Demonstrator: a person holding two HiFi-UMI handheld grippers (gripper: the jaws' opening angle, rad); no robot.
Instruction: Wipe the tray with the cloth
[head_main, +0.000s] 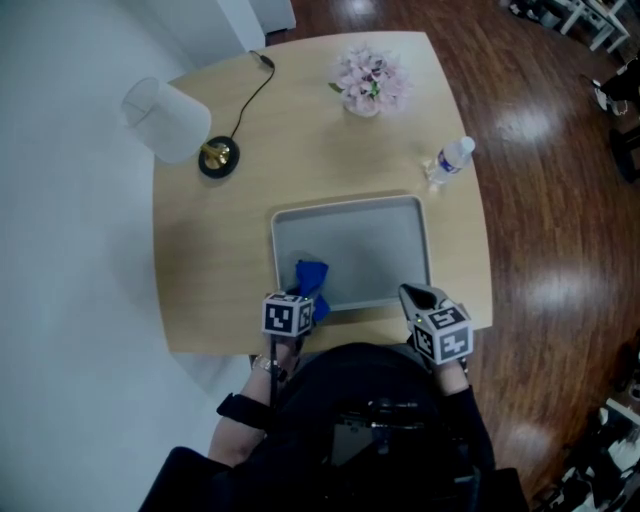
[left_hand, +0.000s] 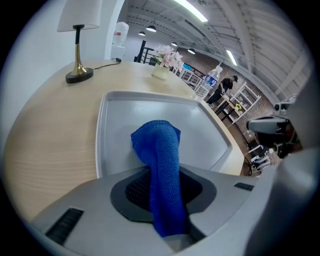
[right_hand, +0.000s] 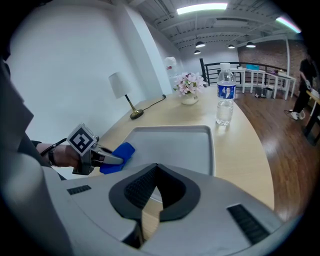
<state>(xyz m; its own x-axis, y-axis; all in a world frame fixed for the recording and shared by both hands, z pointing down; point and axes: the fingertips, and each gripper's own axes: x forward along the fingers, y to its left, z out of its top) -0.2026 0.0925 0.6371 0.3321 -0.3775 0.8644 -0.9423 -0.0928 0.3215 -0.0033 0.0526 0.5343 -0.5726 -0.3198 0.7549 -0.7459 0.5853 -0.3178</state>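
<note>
One table carries the grey tray, long side across the person; its open floor runs ahead and rightward of the blue cloth, which the left gripper pinches in its fingers at the near-left corner. Fingers of the right gripper sit closed, empty, at the near-right rim.

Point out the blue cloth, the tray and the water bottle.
blue cloth (left_hand: 157, 150): left gripper view, middle of its bunched fold.
tray (head_main: 375, 250): head view, bare floor of the tray.
water bottle (right_hand: 226, 93): right gripper view, its blue label.
</note>
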